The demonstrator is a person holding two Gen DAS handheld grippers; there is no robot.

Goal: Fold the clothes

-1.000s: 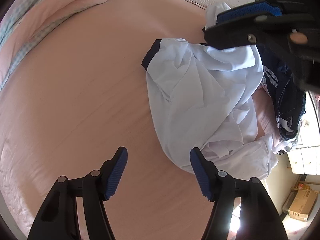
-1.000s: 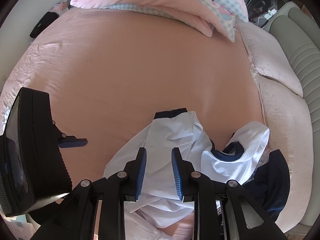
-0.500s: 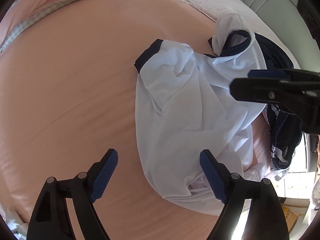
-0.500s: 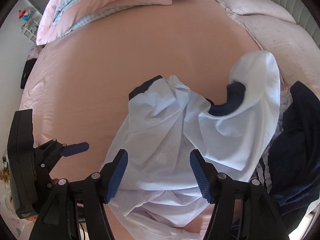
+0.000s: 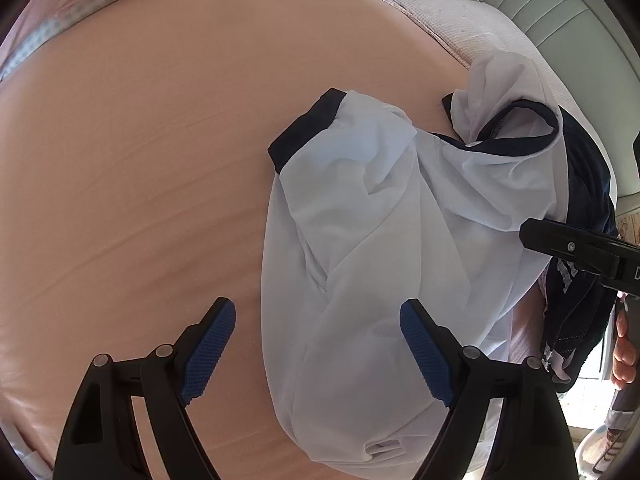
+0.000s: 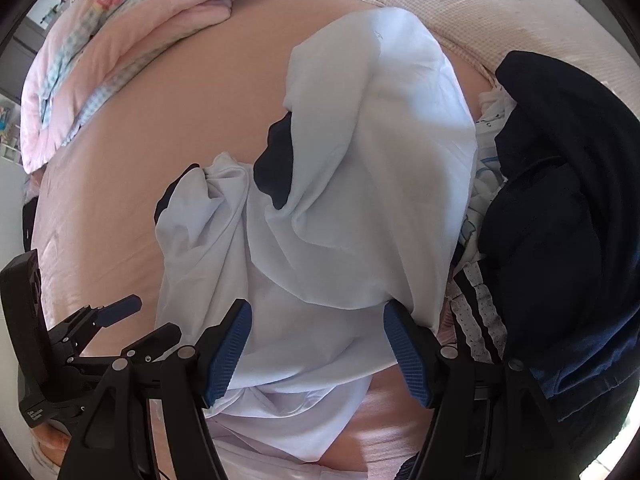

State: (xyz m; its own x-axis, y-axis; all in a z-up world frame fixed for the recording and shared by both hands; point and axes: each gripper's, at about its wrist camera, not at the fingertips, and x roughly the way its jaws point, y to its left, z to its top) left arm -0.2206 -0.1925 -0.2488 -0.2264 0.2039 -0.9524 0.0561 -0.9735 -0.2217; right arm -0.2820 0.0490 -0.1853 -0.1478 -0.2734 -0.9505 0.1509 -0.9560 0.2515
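Fingers of our left gripper (image 5: pixel 318 344) spread wide, empty; right gripper (image 6: pixel 318 354) jaws opening, nothing pinched. Crumpled white shirt (image 5: pixel 380 240) lies beneath us on pink bed (image 5: pixel 140 160), beside dark garment (image 6: pixel 560 200).

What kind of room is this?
Most likely a bedroom. A wide bed with a pink sheet fills the view, a folded pink quilt lies at one edge, and a padded headboard stands behind the pillows.

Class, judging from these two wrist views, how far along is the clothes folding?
Done: nothing; the white shirt lies crumpled on the pink sheet. In hand: both the left hand-held gripper and right hand-held gripper hover over it, empty, the right's jaws opening. Left: every fold, plus the dark garment.
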